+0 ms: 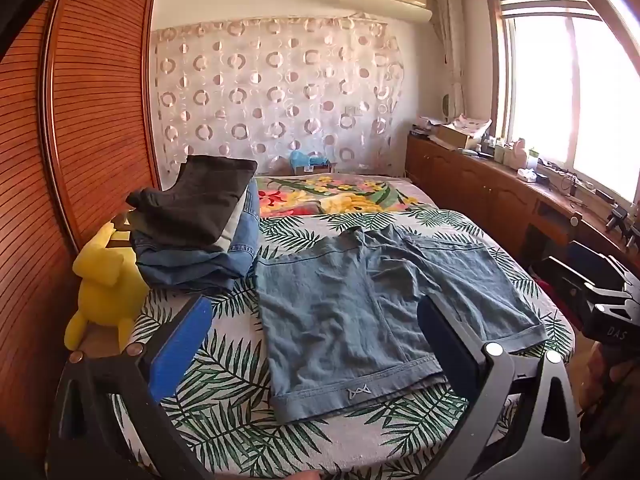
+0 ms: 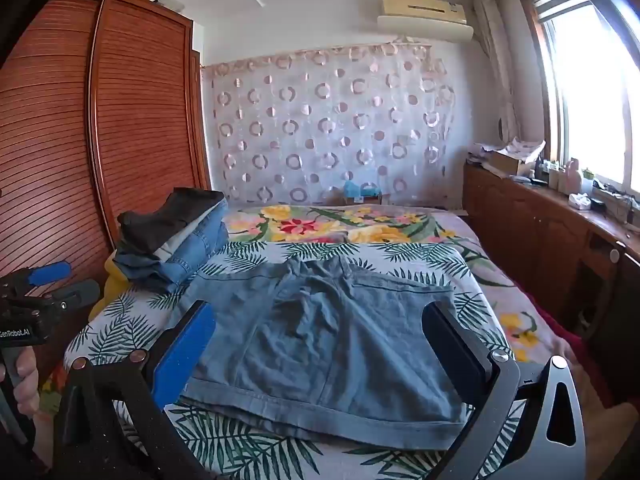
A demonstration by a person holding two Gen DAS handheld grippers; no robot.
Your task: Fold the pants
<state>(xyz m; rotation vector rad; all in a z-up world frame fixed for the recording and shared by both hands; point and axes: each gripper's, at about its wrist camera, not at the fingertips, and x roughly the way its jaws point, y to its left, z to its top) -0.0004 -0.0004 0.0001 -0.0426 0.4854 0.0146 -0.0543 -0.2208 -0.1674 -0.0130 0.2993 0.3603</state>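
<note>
Both grippers gape empty — left gripper reads "GenRobot.AI", right gripper "DAS" — over blue shorts.

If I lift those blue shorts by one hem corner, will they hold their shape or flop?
The blue shorts will probably flop: the wrinkled cloth lies limp on the leaf-print bedspread. They look thin, so likely light. One corner alone would likely let the rest sag and drag.
</note>
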